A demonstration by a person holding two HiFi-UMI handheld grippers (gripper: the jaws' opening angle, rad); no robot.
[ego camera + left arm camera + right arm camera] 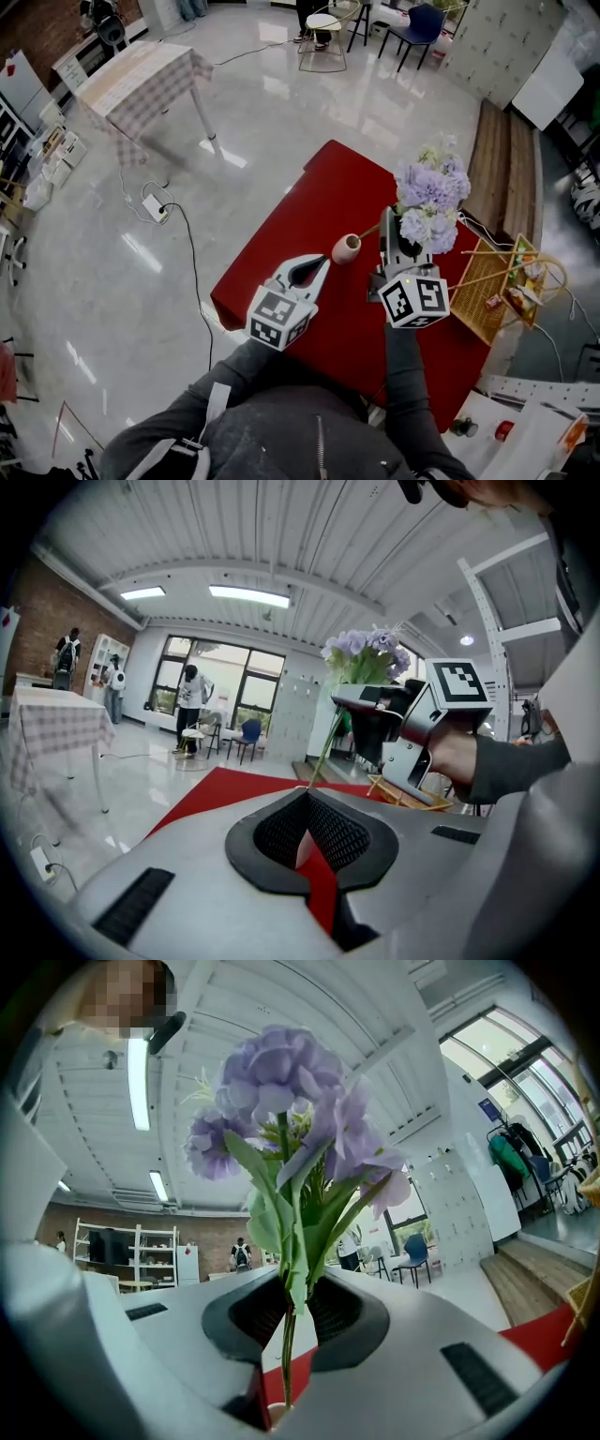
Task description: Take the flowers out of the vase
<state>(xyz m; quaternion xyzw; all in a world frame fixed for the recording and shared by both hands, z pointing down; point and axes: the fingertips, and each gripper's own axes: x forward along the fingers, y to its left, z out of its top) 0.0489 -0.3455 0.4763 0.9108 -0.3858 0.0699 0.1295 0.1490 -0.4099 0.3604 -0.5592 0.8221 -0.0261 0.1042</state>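
A checked table [141,80] stands far left on the glossy floor, with the red surface [309,202] to its right. The left claw [317,267] is closed on the small pink vase [346,248]. The right claw [398,246] clamps the stems of the purple flowers [429,199], one stem end still at the vase mouth.

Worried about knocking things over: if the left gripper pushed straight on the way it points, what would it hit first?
Probably the pink vase, just past the tips of the left gripper; whether they touch is unclear.
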